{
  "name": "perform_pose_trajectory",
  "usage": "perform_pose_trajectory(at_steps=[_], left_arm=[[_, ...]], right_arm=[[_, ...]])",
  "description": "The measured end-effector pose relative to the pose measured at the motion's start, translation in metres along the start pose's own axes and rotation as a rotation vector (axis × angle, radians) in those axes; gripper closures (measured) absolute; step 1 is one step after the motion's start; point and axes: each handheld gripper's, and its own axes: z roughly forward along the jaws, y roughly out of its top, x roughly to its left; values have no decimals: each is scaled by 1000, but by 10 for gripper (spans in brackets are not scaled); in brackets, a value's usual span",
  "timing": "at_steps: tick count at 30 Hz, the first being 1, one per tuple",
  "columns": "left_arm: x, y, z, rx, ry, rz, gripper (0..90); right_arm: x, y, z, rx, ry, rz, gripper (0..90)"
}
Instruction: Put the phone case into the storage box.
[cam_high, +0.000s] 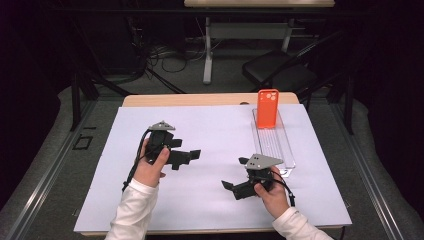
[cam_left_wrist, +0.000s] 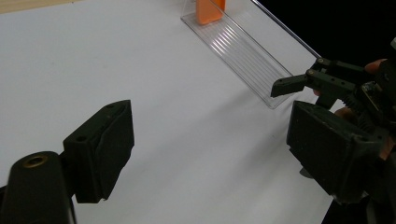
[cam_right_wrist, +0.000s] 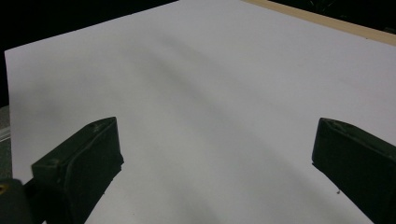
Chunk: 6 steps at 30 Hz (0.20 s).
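Bench first: a pale wooden top almost wholly covered by a white sheet, and everything else sits on that sheet. Toward two o'clock from the sheet's middle lies a long clear plastic tray, ribbed along its floor, running from far to near close to the right edge. An orange phone case stands upright at the tray's far end, at about one o'clock on the bench, camera cut-out at the top; in the left gripper view the phone case shows at the top edge with the ribbed tray stretching toward the camera. The left gripper hovers at roughly nine o'clock, held in the person's left hand, its fingers spread wide with nothing between them. The right gripper sits at about five o'clock, just beside the tray's near end, its fingers also spread wide over bare sheet. The case looks like the thing to fetch, and both grippers are well apart from it. To do it well, I judge the right gripper should swing toward one o'clock, square its fingers to the case's flat faces, come in above the tray walls, and close low enough that the case cannot tip.
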Motion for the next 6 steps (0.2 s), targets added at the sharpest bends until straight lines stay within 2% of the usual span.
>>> perform_pose_trajectory(at_steps=[6], left_arm=[[1, 1, 0, 0, 1, -3, 155]], right_arm=[[1, -2, 2, 9, 7, -1, 12]])
